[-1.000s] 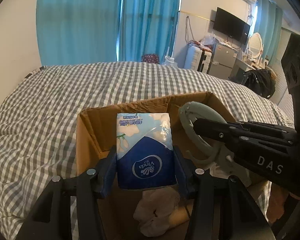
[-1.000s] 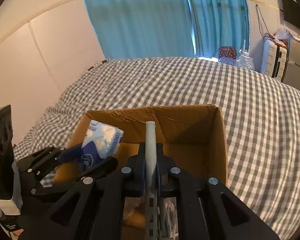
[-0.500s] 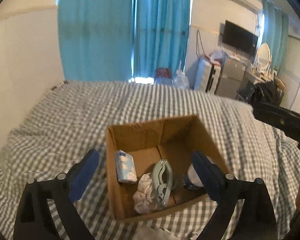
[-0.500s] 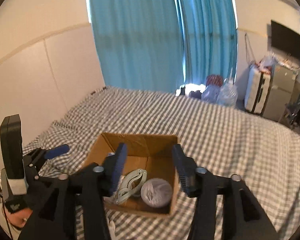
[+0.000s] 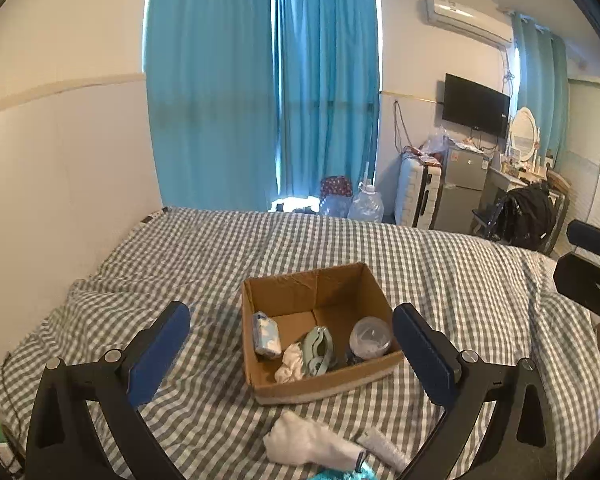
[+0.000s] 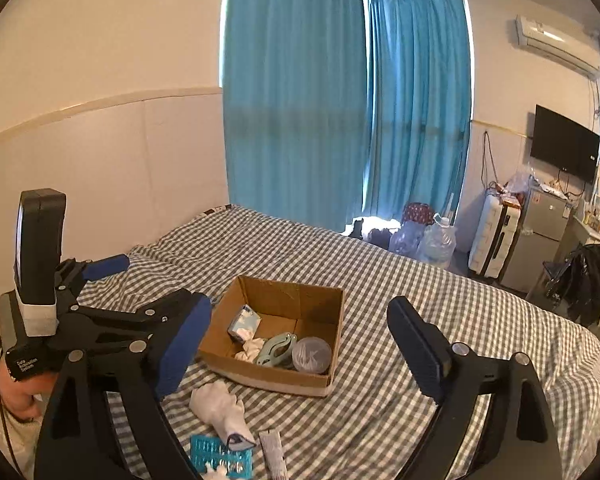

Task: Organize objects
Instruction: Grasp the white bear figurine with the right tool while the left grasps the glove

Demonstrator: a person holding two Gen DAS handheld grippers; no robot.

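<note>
An open cardboard box (image 5: 340, 384) (image 6: 276, 382) sits on the checked bed. Inside lie a blue tissue pack (image 5: 266, 336) (image 6: 244, 322), a pale green clip (image 5: 318, 350) (image 6: 276, 349), a crumpled white cloth (image 5: 292, 364) (image 6: 250, 347) and a round clear container (image 5: 370, 338) (image 6: 311, 355). My left gripper (image 5: 292, 354) is open and empty, held back above the box's near side. My right gripper (image 6: 296, 344) is open and empty, also back from the box. On the bed in front of the box lie a white sock (image 5: 308, 442) (image 6: 220, 406), a teal item (image 6: 220, 458) and a small tube (image 6: 274, 458).
The grey checked bed (image 5: 440, 264) fills the view. A wall (image 5: 60, 200) runs along its left side. Blue curtains (image 5: 268, 120), water bottles (image 5: 366, 204), a suitcase (image 5: 418, 200) and a small fridge (image 5: 462, 192) stand beyond the far edge.
Both grippers let go: the tissue pack and the green clip now lie in the box. Both grippers opened, pulled back and rose away from the box.
</note>
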